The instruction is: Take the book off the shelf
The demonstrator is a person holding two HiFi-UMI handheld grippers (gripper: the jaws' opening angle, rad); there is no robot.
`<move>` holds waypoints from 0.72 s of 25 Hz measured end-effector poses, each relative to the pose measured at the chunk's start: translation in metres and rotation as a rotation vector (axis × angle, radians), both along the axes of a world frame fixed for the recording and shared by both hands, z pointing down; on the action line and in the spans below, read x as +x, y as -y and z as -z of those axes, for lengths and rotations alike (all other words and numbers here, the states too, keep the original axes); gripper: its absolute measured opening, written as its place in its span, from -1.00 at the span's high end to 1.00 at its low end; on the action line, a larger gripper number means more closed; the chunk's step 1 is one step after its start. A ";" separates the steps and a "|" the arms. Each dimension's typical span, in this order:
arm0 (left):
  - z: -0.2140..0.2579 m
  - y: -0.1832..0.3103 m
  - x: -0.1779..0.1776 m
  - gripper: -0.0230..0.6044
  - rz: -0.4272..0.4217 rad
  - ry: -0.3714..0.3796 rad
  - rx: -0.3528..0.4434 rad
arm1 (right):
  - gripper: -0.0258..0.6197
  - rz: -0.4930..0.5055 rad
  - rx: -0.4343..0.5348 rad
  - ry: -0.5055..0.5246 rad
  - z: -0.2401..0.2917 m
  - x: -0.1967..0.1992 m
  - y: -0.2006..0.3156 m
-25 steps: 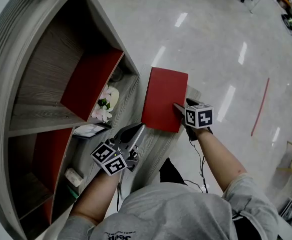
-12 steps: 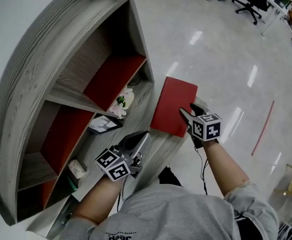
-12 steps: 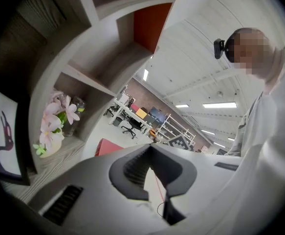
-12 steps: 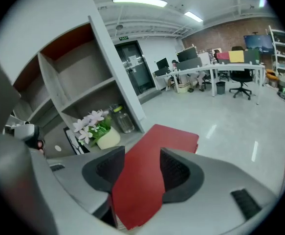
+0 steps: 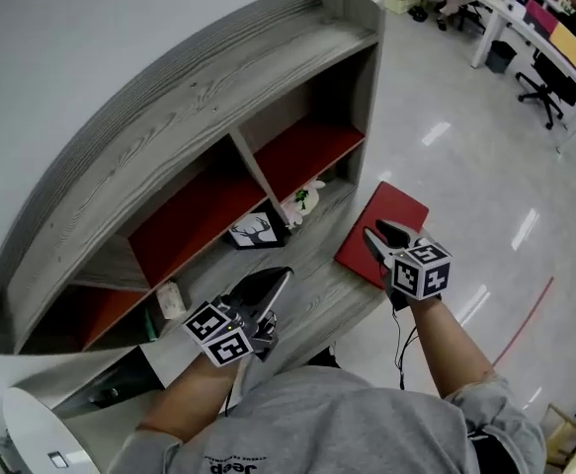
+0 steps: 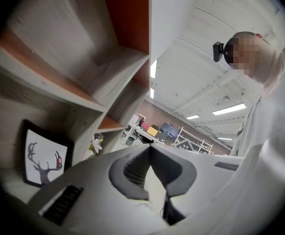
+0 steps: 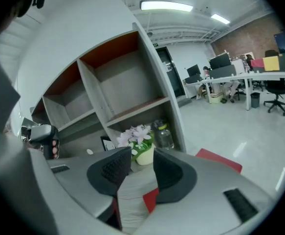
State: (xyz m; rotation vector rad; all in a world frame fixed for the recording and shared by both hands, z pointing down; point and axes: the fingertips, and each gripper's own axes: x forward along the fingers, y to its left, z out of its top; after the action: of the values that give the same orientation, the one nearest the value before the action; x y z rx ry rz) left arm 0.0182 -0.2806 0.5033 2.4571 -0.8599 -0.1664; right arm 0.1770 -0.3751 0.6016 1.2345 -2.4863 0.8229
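Note:
The red book (image 5: 391, 220) lies flat on the right end of the grey wooden ledge (image 5: 307, 284), in front of the shelf unit (image 5: 218, 136), partly overhanging the floor. My right gripper (image 5: 376, 235) hovers at the book's near edge. Its jaws are closing with a gap left and nothing between them. In the right gripper view, the right gripper (image 7: 142, 153) points at the shelf and the red book (image 7: 218, 159) shows below its right jaw. My left gripper (image 5: 280, 276) rests over the ledge, shut and empty. The left gripper (image 6: 150, 148) has its tips together.
A deer picture frame (image 5: 256, 230) and a small flower pot (image 5: 305, 200) stand at the back of the ledge, with a clear bottle (image 7: 163, 133) beside the flower pot (image 7: 141, 143). The shelf's compartments have red backs. Glossy floor and office chairs lie to the right.
The head view has swung up, so much more of the shelf shows. The right gripper's jaws have narrowed at the book's near edge. The book and left gripper have kept their places.

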 end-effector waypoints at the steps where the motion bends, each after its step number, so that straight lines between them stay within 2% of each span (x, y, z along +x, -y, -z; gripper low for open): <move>1: 0.007 -0.004 -0.009 0.89 0.023 0.000 0.011 | 0.54 0.026 0.011 0.005 0.008 -0.010 -0.001; 9: 0.057 -0.042 -0.090 0.89 0.216 0.017 0.090 | 0.63 0.217 0.090 0.039 0.061 -0.094 -0.016; 18: 0.105 -0.100 -0.185 0.89 0.384 0.021 0.183 | 0.76 0.402 0.182 0.072 0.119 -0.200 -0.057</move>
State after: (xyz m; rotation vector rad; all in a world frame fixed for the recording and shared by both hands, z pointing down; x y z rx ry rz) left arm -0.1669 -0.1811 0.3987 2.4345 -1.3746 -0.3702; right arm -0.0227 -0.3177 0.4824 0.7180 -2.7821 0.5562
